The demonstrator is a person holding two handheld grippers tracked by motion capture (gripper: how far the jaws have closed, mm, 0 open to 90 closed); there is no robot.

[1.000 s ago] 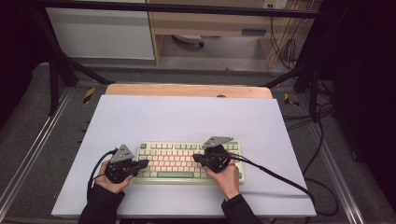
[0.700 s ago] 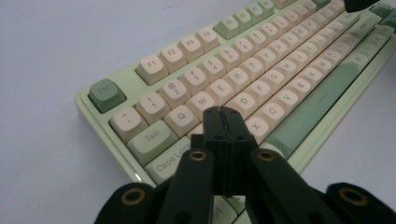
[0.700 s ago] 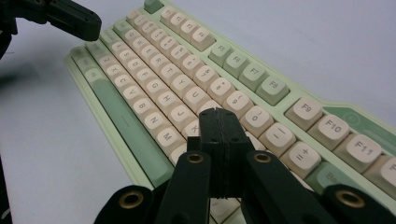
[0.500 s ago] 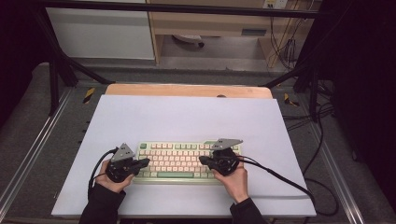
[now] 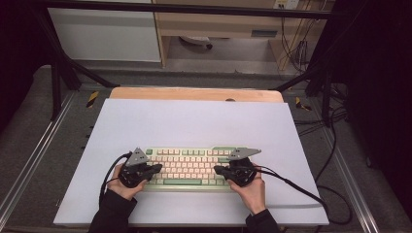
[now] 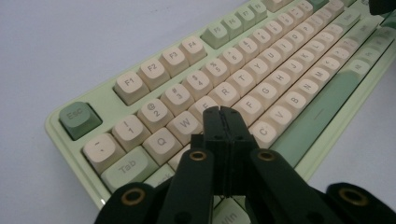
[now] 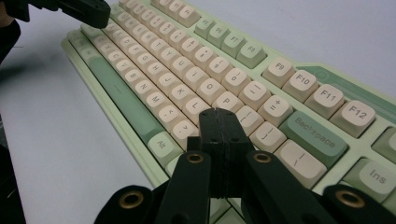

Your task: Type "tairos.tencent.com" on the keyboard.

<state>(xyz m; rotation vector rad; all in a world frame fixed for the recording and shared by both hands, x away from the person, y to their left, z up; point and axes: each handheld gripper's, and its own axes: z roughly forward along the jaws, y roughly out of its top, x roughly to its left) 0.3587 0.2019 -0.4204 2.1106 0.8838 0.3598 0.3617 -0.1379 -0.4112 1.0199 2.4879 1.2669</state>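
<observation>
A pale green keyboard [image 5: 187, 167] with cream keys lies on the white tabletop near the front edge. My left gripper [image 5: 158, 168] rests over its left end, jaws shut with nothing between them. In the left gripper view the closed tips [image 6: 222, 113] hover just above the keyboard [image 6: 261, 70], around the D and F keys. My right gripper [image 5: 217, 170] sits over the right half, also shut and empty. In the right gripper view its tips [image 7: 219, 114] hang above the keyboard [image 7: 187, 60], near the L and P keys, and the left gripper [image 7: 79, 9] shows at the far end.
The white tabletop [image 5: 194, 121] stretches beyond the keyboard to a wooden strip [image 5: 194, 93] at the far edge. Black cables [image 5: 301, 187] trail off to the right from the right gripper. Metal frame rails [image 5: 29, 155] run along both sides of the table.
The right gripper has slid a little to the right along the keyboard and slightly nearer the person. The left gripper has stayed put.
</observation>
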